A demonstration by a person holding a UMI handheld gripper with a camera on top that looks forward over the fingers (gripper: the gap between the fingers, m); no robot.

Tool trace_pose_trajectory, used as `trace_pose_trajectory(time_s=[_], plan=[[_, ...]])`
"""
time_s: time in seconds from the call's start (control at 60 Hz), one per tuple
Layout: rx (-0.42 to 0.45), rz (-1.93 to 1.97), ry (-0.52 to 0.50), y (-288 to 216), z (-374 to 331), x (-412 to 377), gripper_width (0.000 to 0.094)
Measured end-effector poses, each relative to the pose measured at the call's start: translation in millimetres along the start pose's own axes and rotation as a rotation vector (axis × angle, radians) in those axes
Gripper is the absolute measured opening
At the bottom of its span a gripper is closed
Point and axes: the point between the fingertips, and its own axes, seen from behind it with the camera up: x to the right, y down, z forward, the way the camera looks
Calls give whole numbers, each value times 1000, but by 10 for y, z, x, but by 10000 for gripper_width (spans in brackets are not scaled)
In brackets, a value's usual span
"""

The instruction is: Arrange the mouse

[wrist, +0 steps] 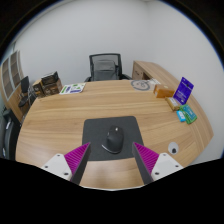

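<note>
Mouse: a dark mouse (114, 136) lies on a dark mouse mat (112, 134), about in the middle of it and a little toward the mat's far edge; it points roughly straight away from the near edge of the desk.
Mouse mat: it lies flat near the near edge of the desk (70, 112), about midway along that edge; its sides look parallel to the edge.
Gripper: the gripper (112, 159) has its fingers spread wide apart; they pinch nothing; the mouse sits just ahead of them, on the line between the two pads, not touched.
Progress: the mouse rests on its own support and seems already tidy on the mat; I judge the task is either at its very start or at its very end; the pictures do not tell which.
Left to do: if it is the start, the approach, the grasp and the placing all remain.
Around: papers (72, 89) lie at the far left part of the desk; a purple box (184, 90) stands at the far right edge; an office chair (105, 67) stands behind the far edge.
</note>
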Motion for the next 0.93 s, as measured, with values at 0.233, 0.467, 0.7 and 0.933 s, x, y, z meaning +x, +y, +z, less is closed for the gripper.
trace_pose_trajectory(time_s=[0.233,0.467,0.7,0.933], plan=[[24,-11,-13,148,-1305,-6,859],[2,-6,-18,633,-2204,-38,859],[4,8,8,972,-2570,23,859],[9,-34,25,1086,-2654,88,858]])
